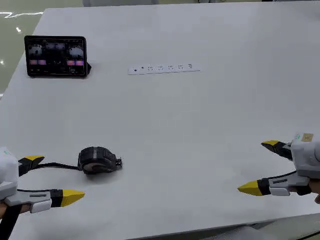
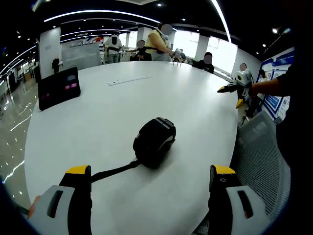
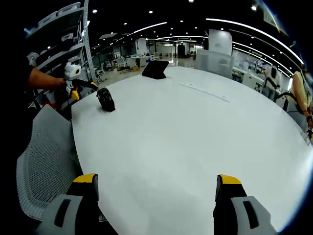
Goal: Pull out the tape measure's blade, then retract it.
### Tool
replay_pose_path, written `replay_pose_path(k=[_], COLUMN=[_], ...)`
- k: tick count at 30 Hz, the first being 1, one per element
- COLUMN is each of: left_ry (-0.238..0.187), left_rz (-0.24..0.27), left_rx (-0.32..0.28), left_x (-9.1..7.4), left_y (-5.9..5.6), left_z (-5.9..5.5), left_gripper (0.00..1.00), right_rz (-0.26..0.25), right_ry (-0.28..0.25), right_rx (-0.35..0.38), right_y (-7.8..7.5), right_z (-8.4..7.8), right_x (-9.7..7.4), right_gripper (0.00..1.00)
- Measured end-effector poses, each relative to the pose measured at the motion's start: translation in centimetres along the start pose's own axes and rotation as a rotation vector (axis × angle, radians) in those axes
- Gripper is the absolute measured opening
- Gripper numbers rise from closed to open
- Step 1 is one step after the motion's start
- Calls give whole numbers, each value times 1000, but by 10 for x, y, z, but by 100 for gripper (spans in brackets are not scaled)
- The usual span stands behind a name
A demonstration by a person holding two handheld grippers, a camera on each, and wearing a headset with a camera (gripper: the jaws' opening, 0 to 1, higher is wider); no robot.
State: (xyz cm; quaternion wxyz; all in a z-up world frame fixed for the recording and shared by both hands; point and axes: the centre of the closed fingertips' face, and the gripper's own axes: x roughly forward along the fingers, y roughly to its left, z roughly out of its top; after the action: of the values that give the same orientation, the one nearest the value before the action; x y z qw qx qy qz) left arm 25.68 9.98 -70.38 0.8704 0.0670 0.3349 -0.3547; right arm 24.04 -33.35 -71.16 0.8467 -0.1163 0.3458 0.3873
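**White table, black tape measure lying loose ahead of the left gripper**

Yellow-tipped jaws frame the near edge of the scene. The left gripper [image 1: 57,177] sits low over the near left corner of the table [image 1: 210,125] with its jaws spread wide and nothing between them. The right gripper [image 1: 253,166] is well apart from it at the near right edge, and its jaws also stand wide open and hold nothing.

Just ahead of the left gripper lies the tape measure [image 1: 98,160], a rounded black case that rests on the tabletop and is free of both grippers. A short tab juts from the side of the case that faces the right gripper. A thin black strap [image 1: 55,165] trails from the opposite side across the table toward one jaw of the left gripper. Whether the strap touches that jaw cannot be told.

In both gripper views a grey mesh chair back [image 2: 259,156] stands beside the near edge of the table.

Farther across the table, a white power strip [image 1: 164,68] lies flat near the middle. A dark tablet [image 1: 56,56] is propped upright toward the far left corner, with its screen lit.

People [image 2: 161,44] stand and sit past the far edge of the table.
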Motion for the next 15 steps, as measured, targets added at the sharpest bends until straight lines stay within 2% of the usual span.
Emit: replay_pose_path(k=[9, 15], left_ry=[9, 11], left_rz=[3, 4], left_rx=[-15, -19], left_x=[-3, -4], left_y=[3, 3], left_z=[-3, -4], left_gripper=[99, 99], right_rz=[-7, -4], right_ry=[-1, -14], right_rx=[14, 5], right_y=[-4, -3], right_z=[-7, -5], right_x=[-10, -12], right_gripper=[99, 99])
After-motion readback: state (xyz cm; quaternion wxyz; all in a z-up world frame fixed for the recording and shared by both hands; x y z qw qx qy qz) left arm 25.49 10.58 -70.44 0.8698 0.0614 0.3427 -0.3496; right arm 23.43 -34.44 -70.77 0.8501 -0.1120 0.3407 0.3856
